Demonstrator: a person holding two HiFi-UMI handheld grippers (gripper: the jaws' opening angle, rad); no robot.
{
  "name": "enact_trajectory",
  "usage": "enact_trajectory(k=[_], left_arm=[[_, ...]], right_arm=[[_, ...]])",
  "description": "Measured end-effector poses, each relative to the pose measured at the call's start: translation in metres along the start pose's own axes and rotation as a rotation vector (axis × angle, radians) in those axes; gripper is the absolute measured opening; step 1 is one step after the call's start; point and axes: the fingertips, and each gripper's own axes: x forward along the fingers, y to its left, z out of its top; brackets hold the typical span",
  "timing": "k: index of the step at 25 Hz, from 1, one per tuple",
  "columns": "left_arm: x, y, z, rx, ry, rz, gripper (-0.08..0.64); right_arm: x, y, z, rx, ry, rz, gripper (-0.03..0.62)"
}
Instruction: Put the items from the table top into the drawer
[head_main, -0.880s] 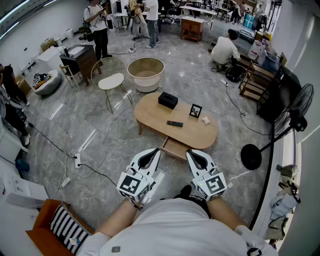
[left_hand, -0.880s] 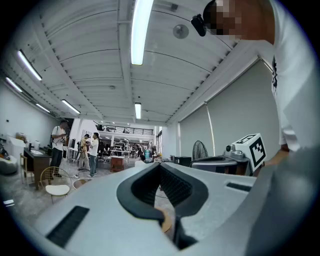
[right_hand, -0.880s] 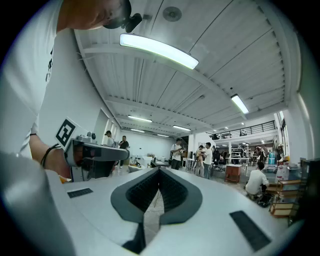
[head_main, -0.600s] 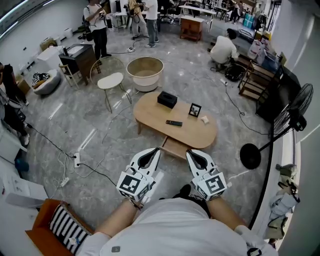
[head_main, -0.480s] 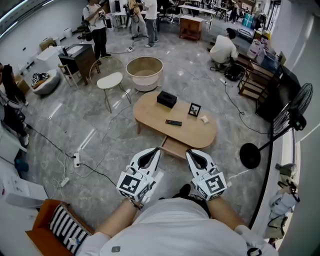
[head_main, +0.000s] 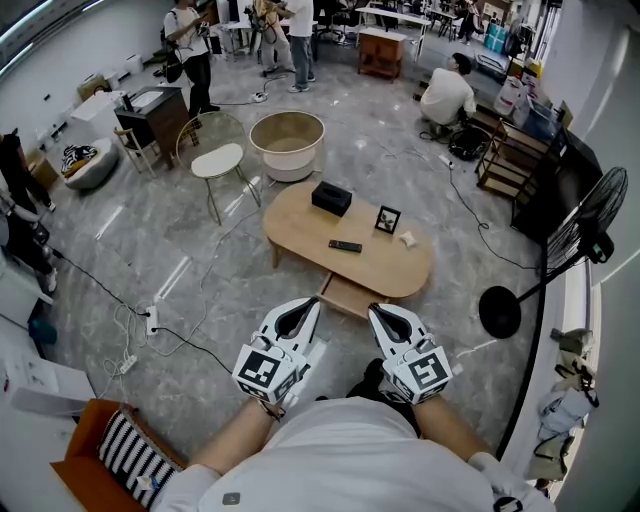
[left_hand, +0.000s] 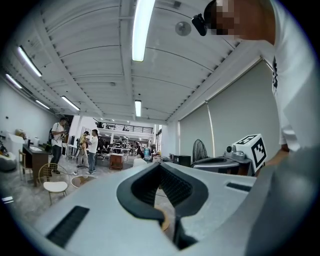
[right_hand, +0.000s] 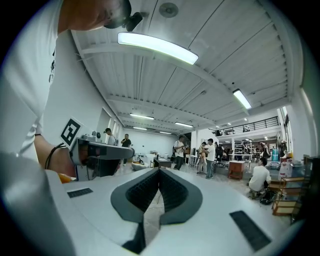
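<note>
**Both grippers closed and empty, short of the table**

Head view, read left to right, with the oval table (head_main: 400, 272) as the dial. At about 10 o'clock, well apart from the table, stand a chair with a round white seat (head_main: 222, 160) and a round tub (head_main: 287, 140). Four items lie on the table top. A black box (head_main: 331, 198) sits towards 11 o'clock, and a dark remote (head_main: 345, 246) lies flat near the centre. A small picture frame (head_main: 387, 220) stands upright just past 12 o'clock. A small white object (head_main: 407, 239), too small to identify, lies at 2 o'clock beside the frame. The drawer (head_main: 350, 297) stands pulled out from the table's edge at 6 o'clock; its contents cannot be made out. A floor fan (head_main: 590, 225) stands at 3 o'clock, well apart.

The left gripper (head_main: 314, 302) and the right gripper (head_main: 375, 310) are held level side by side at the view's 6 o'clock, apart from each other. Their tips point towards the drawer, but neither touches the table or any item. In each gripper view the two jaws meet at their tips, with nothing between the pads.
</note>
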Motion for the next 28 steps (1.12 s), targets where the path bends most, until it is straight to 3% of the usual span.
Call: enact_trajectory(k=[11, 20, 28], left_arm=[[0.066, 0.012, -0.008, -0.003, 0.029, 0.027, 0.009], [0.163, 0.017, -0.027, -0.022, 0.043, 0.059, 0.009], [0.244, -0.007, -0.031, -0.025, 0.041, 0.056, 0.009]], right_arm=[[0.020, -0.066, -0.018, 0.036, 0.007, 0.052, 0.026], [0.032, -0.162, -0.044, 0.047, 0.022, 0.085, 0.026], [0.015, -0.240, -0.054, 0.051, 0.015, 0.094, 0.026]])
